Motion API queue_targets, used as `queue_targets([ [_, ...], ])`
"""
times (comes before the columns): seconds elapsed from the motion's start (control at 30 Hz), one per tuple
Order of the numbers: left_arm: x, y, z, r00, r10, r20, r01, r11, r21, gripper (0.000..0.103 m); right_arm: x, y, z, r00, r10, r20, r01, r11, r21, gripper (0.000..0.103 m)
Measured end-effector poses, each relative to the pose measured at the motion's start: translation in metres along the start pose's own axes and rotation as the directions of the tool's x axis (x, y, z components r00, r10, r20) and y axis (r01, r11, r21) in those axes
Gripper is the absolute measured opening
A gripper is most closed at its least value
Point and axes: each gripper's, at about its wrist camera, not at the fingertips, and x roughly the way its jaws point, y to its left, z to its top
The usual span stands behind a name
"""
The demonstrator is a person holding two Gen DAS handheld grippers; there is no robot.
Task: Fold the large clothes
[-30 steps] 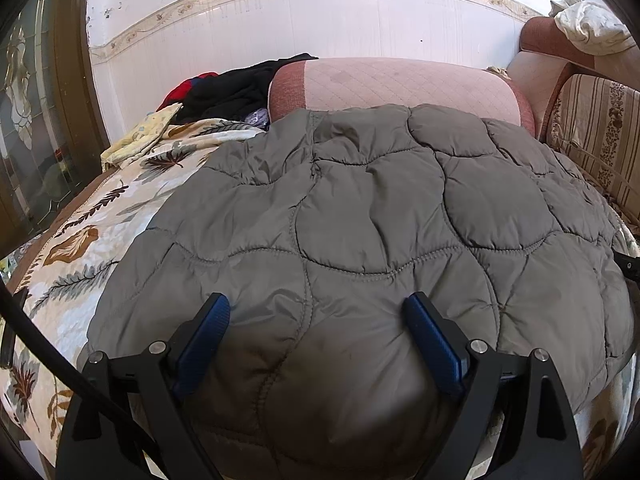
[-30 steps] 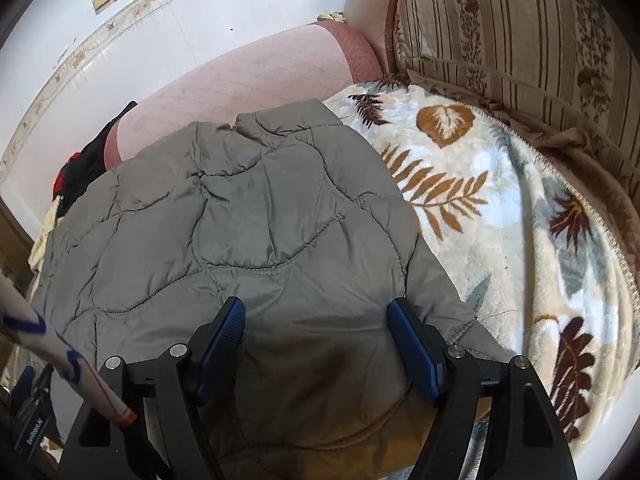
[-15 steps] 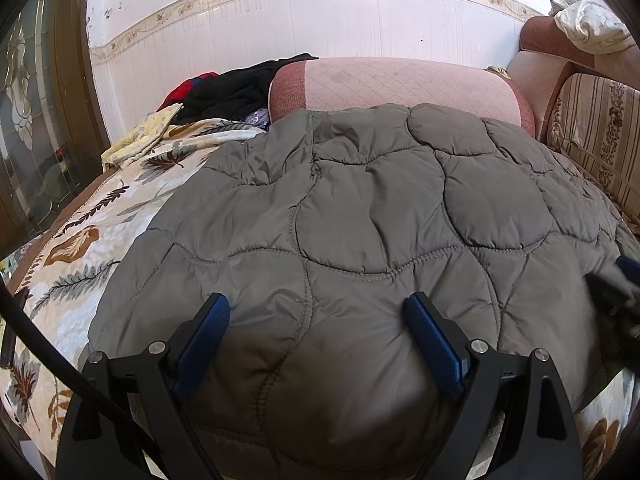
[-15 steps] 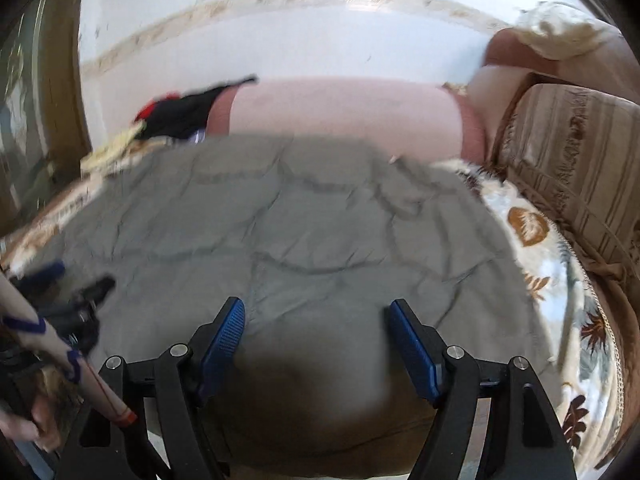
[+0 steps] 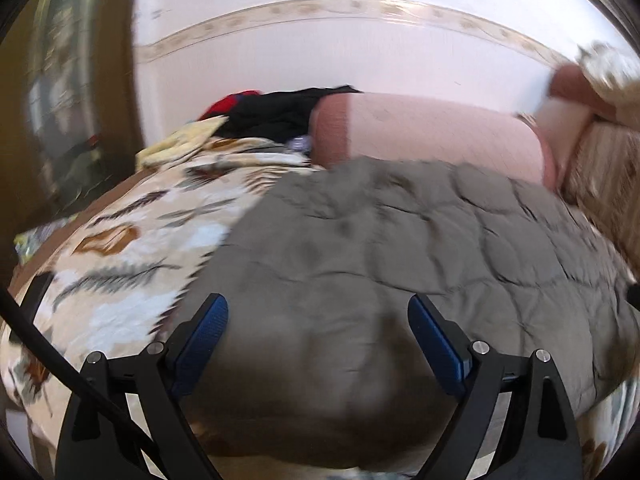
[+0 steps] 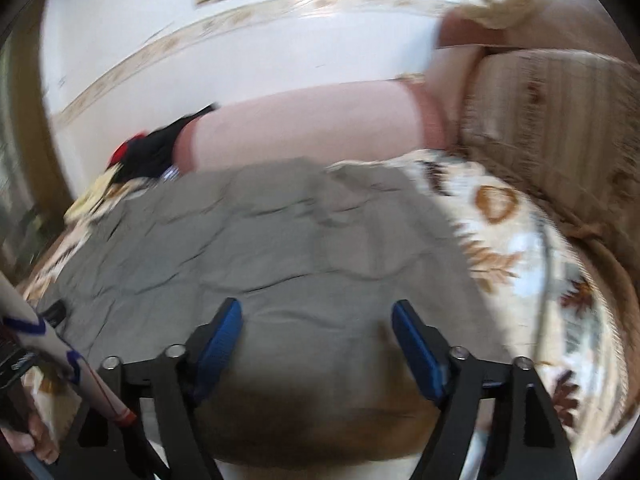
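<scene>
On the bed, spread over a cream blanket printed with brown and grey leaves (image 5: pixel 132 248), lies the large grey quilted padded jacket (image 5: pixel 400 248), flat and filling the middle of both views, its far edge near a long pink bolster cushion (image 5: pixel 432 136) set against the white wall. Both pictures are blurred.

The left wrist view shows more of the blanket on the jacket's left side, a brown wooden door frame (image 5: pixel 116 80) at the left edge and a pile of black and red clothes (image 5: pixel 280 114) with a pale yellow cloth (image 5: pixel 180 144) beside the bolster's left end. The right wrist view shows instead the blanket on the jacket's right side, with an orange leaf print, and a beige striped sofa cushion (image 6: pixel 560 128) rising at the right; the same dark clothes appear small at its left.

Only the right wrist view shows a person's fingers (image 6: pixel 28 440) at the lower left corner, next to a pale sleeve marked with blue lines and a red cuff (image 6: pixel 60 344).

The left gripper (image 5: pixel 318 308) has its blue-padded fingers spread wide above the jacket's near part, nothing between them. The right gripper (image 6: pixel 318 312) is likewise open, though its jaws have just been closing a little, with only the jacket's surface seen beyond the gap.
</scene>
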Motion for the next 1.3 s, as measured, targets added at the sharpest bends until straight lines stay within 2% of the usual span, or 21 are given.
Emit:
queue_targets([
  [0.03, 0.002, 0.005, -0.001, 1.000, 0.010, -0.015, -0.010, 1.000, -0.016, 0.091, -0.001, -0.005, 0.000, 1.000, -0.022, -0.006, 0.023, 1.000, 0.009, 0.076],
  [0.1, 0.017, 0.017, -0.006, 0.995, 0.011, -0.101, -0.017, 0.998, -0.059, 0.091, -0.002, -0.019, -0.004, 0.997, -0.067, -0.037, 0.068, 0.997, 0.035, 0.074],
  [0.2, 0.030, 0.019, -0.010, 0.988, 0.023, -0.156, -0.033, 0.997, -0.064, 0.091, 0.006, -0.034, -0.011, 0.991, -0.078, -0.112, 0.086, 0.993, 0.076, 0.074],
  [0.27, 0.033, 0.016, -0.011, 0.987, 0.038, -0.159, -0.046, 0.998, -0.042, 0.092, 0.018, -0.038, -0.014, 0.982, -0.074, -0.172, 0.089, 0.993, 0.083, 0.074],
  [0.37, 0.034, 0.014, -0.011, 0.987, 0.050, -0.151, -0.055, 0.998, -0.031, 0.092, 0.024, -0.041, -0.016, 0.979, -0.062, -0.194, 0.082, 0.992, 0.099, 0.076],
  [0.4, 0.031, 0.015, -0.010, 0.989, 0.055, -0.139, -0.059, 0.998, -0.031, 0.092, 0.020, -0.040, -0.014, 0.981, -0.067, -0.181, 0.086, 0.991, 0.101, 0.076],
  [0.5, 0.012, 0.011, -0.006, 0.997, 0.071, -0.041, -0.072, 0.997, -0.011, 0.092, 0.000, -0.028, -0.008, 0.994, -0.078, -0.077, 0.083, 0.995, 0.057, 0.076],
  [0.53, 0.005, 0.009, -0.005, 0.998, 0.063, -0.018, -0.063, 0.998, -0.010, 0.092, -0.009, -0.016, -0.006, 0.997, -0.066, -0.028, 0.067, 0.998, 0.011, 0.076],
  [0.63, -0.005, -0.002, -0.004, 1.000, 0.007, 0.029, -0.007, 1.000, 0.015, 0.092, -0.017, 0.008, -0.010, 1.000, 0.022, 0.007, -0.022, 0.998, -0.062, 0.076],
  [0.73, -0.003, -0.023, -0.009, 0.999, -0.036, 0.006, 0.036, 0.996, 0.085, 0.092, -0.012, 0.034, -0.016, 0.998, 0.059, -0.012, -0.060, 0.987, -0.147, 0.076],
  [0.83, 0.005, -0.037, -0.015, 0.998, -0.050, -0.027, 0.054, 0.989, 0.135, 0.092, -0.003, 0.050, -0.022, 0.994, 0.092, -0.053, -0.100, 0.982, -0.160, 0.076],
  [1.0, 0.020, -0.036, -0.017, 0.995, -0.063, -0.081, 0.073, 0.990, 0.119, 0.092, 0.017, 0.059, -0.031, 0.988, 0.082, -0.132, -0.104, 0.981, -0.164, 0.077],
  [1.3, 0.020, -0.040, -0.019, 0.995, -0.053, -0.081, 0.063, 0.989, 0.134, 0.093, 0.023, 0.055, -0.034, 0.986, 0.075, -0.150, -0.101, 0.980, -0.170, 0.083],
])
